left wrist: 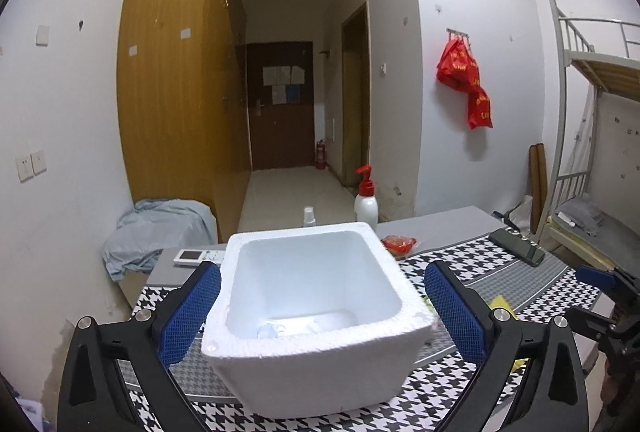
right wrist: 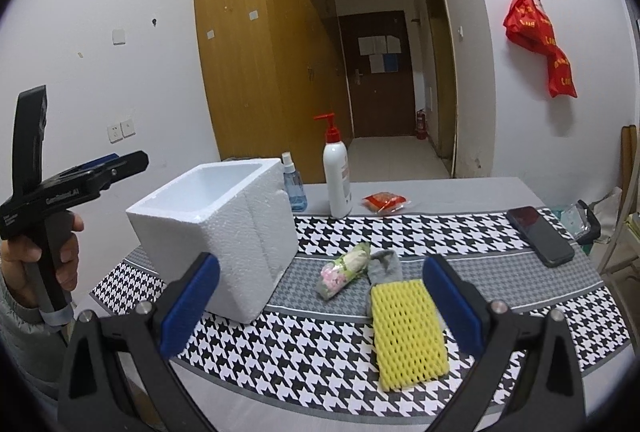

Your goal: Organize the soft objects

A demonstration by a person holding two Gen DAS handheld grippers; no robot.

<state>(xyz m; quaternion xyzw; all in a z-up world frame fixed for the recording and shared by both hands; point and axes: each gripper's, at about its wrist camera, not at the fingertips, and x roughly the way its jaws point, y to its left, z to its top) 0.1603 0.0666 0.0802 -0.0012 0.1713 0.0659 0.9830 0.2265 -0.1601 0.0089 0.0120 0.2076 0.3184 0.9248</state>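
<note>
At 6 o'clock of your wide-spread right gripper (right wrist: 320, 300) lies the yellow foam net (right wrist: 408, 332); pinch it lengthwise, then drop it in the foam box (right wrist: 224, 228) — left gripper (left wrist: 320, 308) is spread too, holding nothing.

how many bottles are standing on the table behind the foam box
2. A white pump bottle with a red pump stands right of the foam box; a small blue spray bottle stands beside it, next to the box's back corner. None seems hidden.

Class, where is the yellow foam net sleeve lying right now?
In the right wrist view, the yellow foam net sleeve lies on the houndstooth tablecloth, right of the white foam box, overlapping a grey sock.
</note>
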